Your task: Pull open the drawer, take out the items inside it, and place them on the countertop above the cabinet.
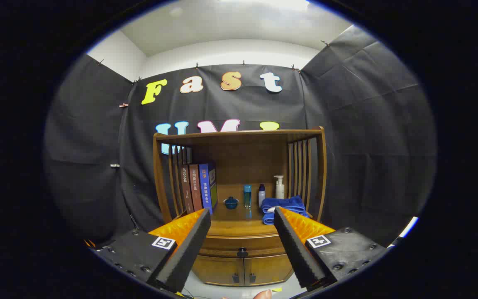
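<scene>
wooden cabinet (242,249) stands ahead against the black cloth wall. on its countertop (239,227), under a slatted hutch (239,137), stand three books (197,189) at one side, then a small blue bowl (231,202), a teal bottle (247,195), a small white bottle (261,195), a pump bottle (279,187) and a folded blue towel (282,206). the drawer (239,248) below the top is closed, its dark knob (242,251) centred between the fingers and beyond them. the gripper (242,220) is spread wide, holding nothing, well short of the drawer.

Glossy varnished wood cabinet (241,232), soft blue cloth towel (282,206), matt black ribbed fingers (189,249)
</scene>
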`<state>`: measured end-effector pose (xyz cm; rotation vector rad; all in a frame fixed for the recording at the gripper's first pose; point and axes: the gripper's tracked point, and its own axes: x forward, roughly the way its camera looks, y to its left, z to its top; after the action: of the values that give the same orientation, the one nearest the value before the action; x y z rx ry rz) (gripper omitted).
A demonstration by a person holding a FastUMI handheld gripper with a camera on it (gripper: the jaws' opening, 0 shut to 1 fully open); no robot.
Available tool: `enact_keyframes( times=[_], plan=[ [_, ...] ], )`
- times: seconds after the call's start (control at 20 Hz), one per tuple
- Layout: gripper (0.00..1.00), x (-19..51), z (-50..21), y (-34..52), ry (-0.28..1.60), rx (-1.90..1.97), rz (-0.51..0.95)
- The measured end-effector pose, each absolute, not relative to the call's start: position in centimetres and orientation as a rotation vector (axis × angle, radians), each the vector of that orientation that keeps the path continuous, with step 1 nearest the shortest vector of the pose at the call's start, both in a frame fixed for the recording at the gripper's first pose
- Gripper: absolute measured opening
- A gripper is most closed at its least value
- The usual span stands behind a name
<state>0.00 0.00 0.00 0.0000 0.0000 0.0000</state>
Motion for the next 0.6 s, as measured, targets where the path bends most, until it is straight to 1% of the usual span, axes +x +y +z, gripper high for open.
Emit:
enact_keyframes(
  times=[0.6],
  plan=[
    [0.99, -0.15, 0.74, -0.03, -0.012, -0.015, -0.016]
  ],
)
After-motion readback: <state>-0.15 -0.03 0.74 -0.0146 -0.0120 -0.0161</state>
